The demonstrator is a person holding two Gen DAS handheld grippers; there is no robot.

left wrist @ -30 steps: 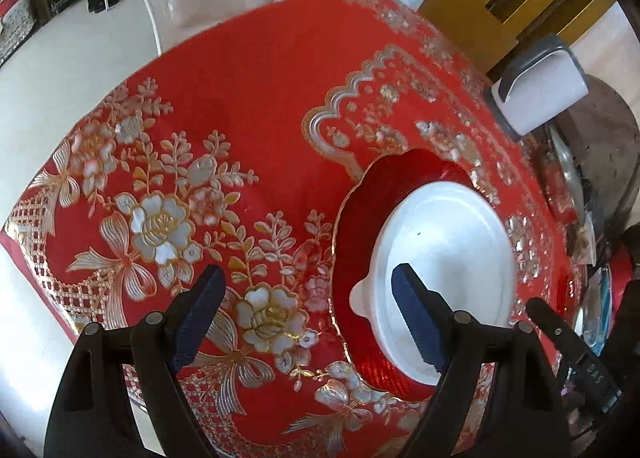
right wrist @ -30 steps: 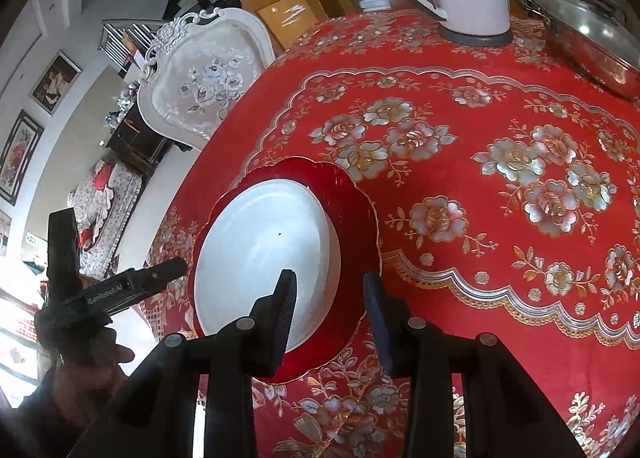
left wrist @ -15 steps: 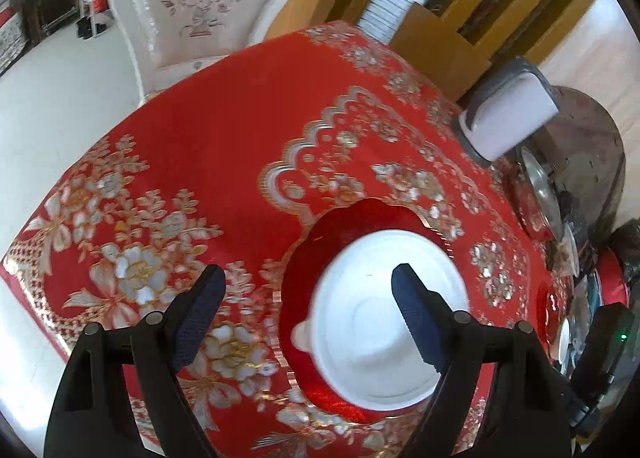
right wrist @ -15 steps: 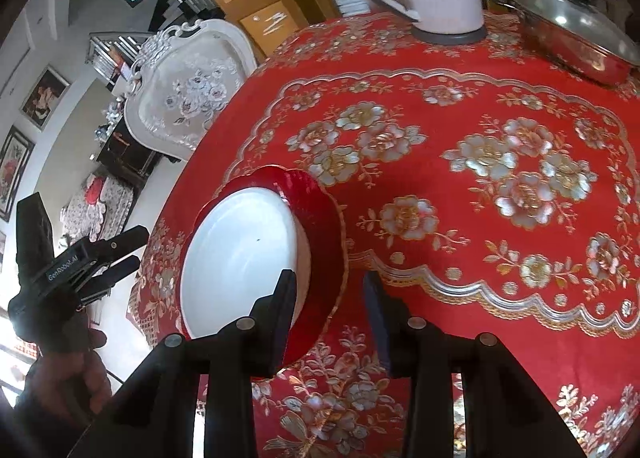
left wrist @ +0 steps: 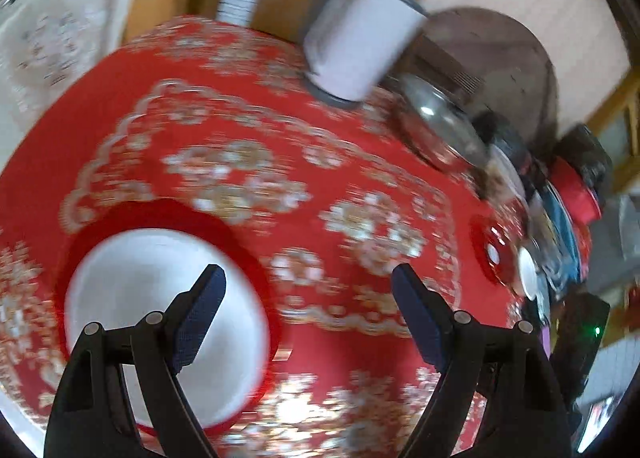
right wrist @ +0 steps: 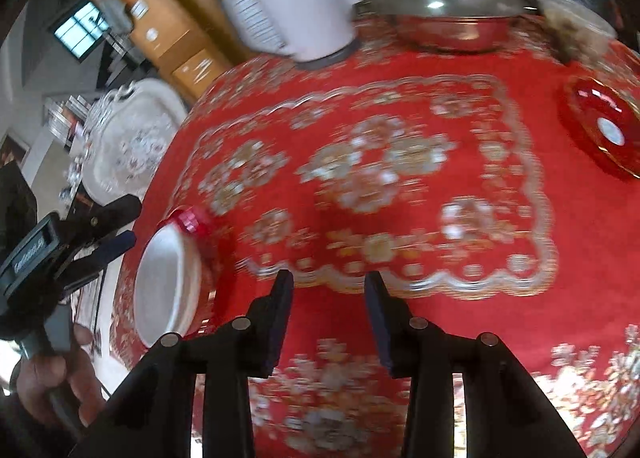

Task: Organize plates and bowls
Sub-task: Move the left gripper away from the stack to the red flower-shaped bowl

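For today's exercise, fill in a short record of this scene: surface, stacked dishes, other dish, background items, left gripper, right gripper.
surface: red floral tablecloth
stacked dishes: white bowl sitting in a red plate, near the table's edge
other dish: second red plate, apart at the far side
background items: white kettle; lidded steel pot
left gripper: open, empty, above the table
right gripper: open, empty
image quality: motion-blurred

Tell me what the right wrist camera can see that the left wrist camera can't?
Only the right view shows the left gripper and the hand holding it. Only the left view shows the whole white dish in its red plate. Both show the white kettle, steel pot, second red plate and open grippers.
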